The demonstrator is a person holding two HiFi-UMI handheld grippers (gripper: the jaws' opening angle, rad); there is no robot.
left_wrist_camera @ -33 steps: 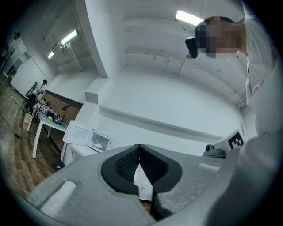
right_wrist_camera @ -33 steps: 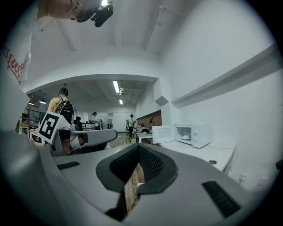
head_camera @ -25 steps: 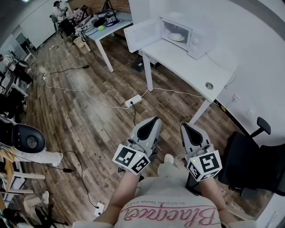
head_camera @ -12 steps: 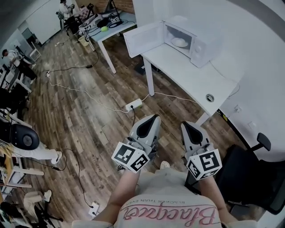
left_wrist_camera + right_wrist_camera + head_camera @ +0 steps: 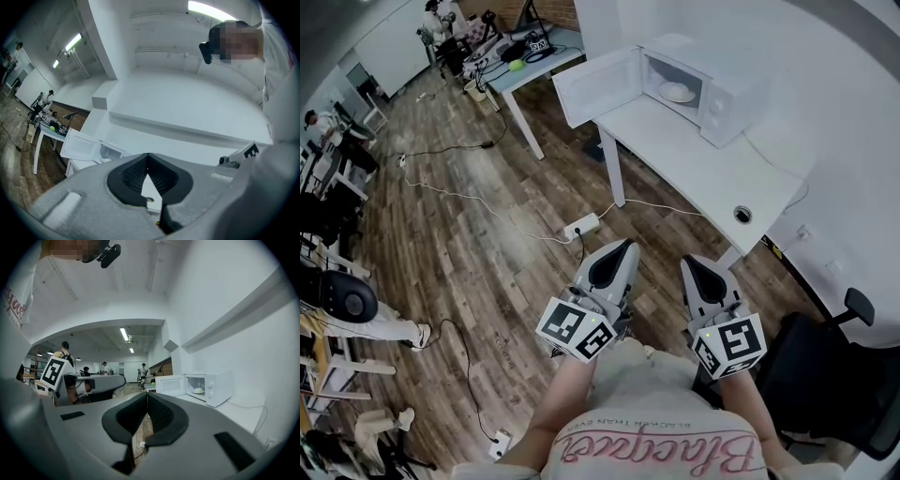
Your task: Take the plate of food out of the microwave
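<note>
Hanging side by side in the lower middle of the head view, the grey left gripper (image 5: 626, 247) and the grey right gripper (image 5: 687, 264) both point up the frame toward the long white table (image 5: 694, 155). They are well apart from it, above the wood-plank floor (image 5: 487, 244). The person's pale printed shirt (image 5: 656, 422) fills the bottom edge behind them.

In the left gripper view the black pads meet at their tips with nothing between them. In the right gripper view the jaws are likewise pressed together and empty.

The boxy white microwave oven (image 5: 717, 89) stands on the table's far end, in the upper right of the head view. Its white door (image 5: 586, 86) is swung fully open to the left. Inside the cavity the white plate of food (image 5: 678, 92) lies flat on the microwave's floor; the food itself is too small to make out.

Nearer along the table, toward its right end, is a round cable hole (image 5: 742, 215). A white power strip (image 5: 581, 225) lies on the floor near the table's leg, with cables trailing away from it. A black office chair (image 5: 830, 361) sits at the lower right. At the upper left, a second white table (image 5: 546, 56) bears a small green ball (image 5: 517, 64) and some dark equipment.
</note>
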